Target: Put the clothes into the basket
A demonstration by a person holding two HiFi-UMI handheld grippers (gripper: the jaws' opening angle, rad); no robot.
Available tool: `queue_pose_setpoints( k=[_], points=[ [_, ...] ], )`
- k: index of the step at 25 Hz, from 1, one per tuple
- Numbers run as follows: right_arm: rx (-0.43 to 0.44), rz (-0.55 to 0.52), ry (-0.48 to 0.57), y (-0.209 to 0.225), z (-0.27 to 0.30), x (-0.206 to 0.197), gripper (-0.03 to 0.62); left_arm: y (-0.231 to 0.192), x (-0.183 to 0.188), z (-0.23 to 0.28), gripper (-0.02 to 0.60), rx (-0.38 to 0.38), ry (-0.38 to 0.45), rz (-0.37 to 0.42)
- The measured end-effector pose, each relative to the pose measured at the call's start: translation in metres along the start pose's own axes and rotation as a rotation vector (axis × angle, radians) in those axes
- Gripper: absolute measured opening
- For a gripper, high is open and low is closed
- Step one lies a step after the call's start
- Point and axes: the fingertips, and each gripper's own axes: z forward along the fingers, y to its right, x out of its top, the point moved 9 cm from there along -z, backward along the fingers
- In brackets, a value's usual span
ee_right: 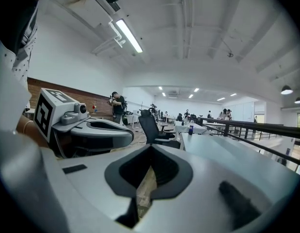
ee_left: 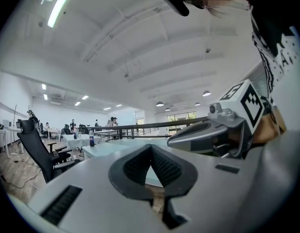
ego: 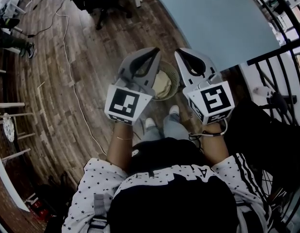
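Note:
A round woven basket [ego: 175,75] stands on the wooden floor in front of the person's feet, with cream cloth [ego: 162,84] lying inside it. My left gripper [ego: 155,50] is held above the basket's left side, jaws shut and nothing between them. Its pads [ee_left: 150,148] meet at the tip in the left gripper view. My right gripper [ego: 178,52] hovers over the basket's right side, also shut and empty, its tip [ee_right: 150,147] closed. Both point about level across the room. Each gripper shows in the other's view: the right gripper [ee_left: 213,135] and the left gripper [ee_right: 91,130].
A light blue table [ego: 213,18] stands just beyond the basket. A black railing [ego: 278,52] runs along the right. A black office chair [ego: 106,4] and a white cable [ego: 72,67] are on the floor to the far left. People sit at distant tables [ee_left: 82,139].

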Motion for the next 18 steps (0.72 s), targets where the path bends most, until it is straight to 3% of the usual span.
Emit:
queue_pose_setpoints(
  k=[18],
  points=[
    [-0.035, 0.004, 0.043, -0.012, -0.001, 0.02, 0.026, -0.008, 0.015, -0.011, 0.014, -0.044, 0.021, 0.026]
  ],
)
